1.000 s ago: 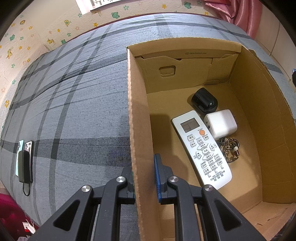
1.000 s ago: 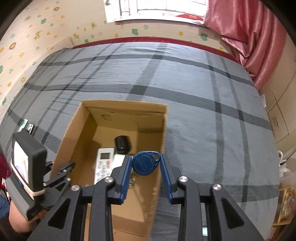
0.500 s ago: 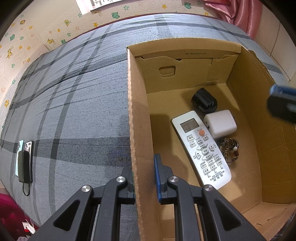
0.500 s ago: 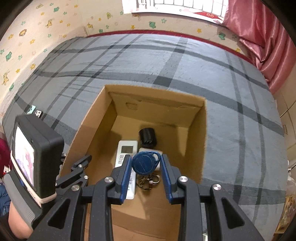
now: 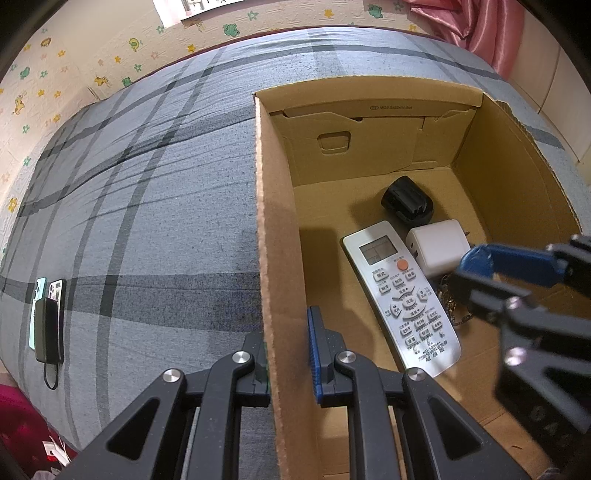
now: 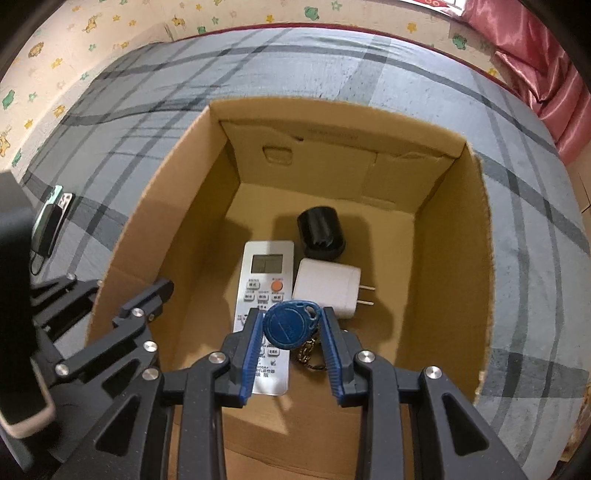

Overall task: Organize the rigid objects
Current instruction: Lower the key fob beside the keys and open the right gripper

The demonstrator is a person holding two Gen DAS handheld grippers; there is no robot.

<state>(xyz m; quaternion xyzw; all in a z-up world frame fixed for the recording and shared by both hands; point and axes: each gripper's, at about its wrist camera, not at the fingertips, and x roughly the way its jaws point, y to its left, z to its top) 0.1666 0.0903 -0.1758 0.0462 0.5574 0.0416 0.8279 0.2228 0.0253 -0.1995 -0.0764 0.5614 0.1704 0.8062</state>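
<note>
Grey plaid bedding covers the bed (image 5: 140,206), with star-and-frog wallpaper (image 6: 92,33) behind and a pink curtain (image 6: 535,66) at two o'clock. On the bed sits an open cardboard box (image 5: 273,229); the left claw (image 5: 288,350) is clamped narrow on its left wall, one finger outside, the blue-padded one inside. The left wrist view alone shows two phones and a dark power bank (image 5: 46,317) lying at nine o'clock near the bed's edge in full, and it catches the right claw (image 5: 476,266) from the side, entering from three o'clock. The right wrist view looks straight down into the box: the blue key fob (image 6: 290,325) is pinched between the right claw's blue pads, hanging above the box floor over the lower end of the white remote (image 6: 264,295), a brass key chain (image 6: 308,350) just below it. At twelve o'clock from the fob lie the white plug adapter (image 6: 327,284) with its prongs pointing to three o'clock and, beyond it, the black cap-shaped object (image 6: 321,232). A second ago the right claw was above the box's near rim — now it has sunk inside, and the box fills far more of its view; the left claw has kept its grip unchanged.
</note>
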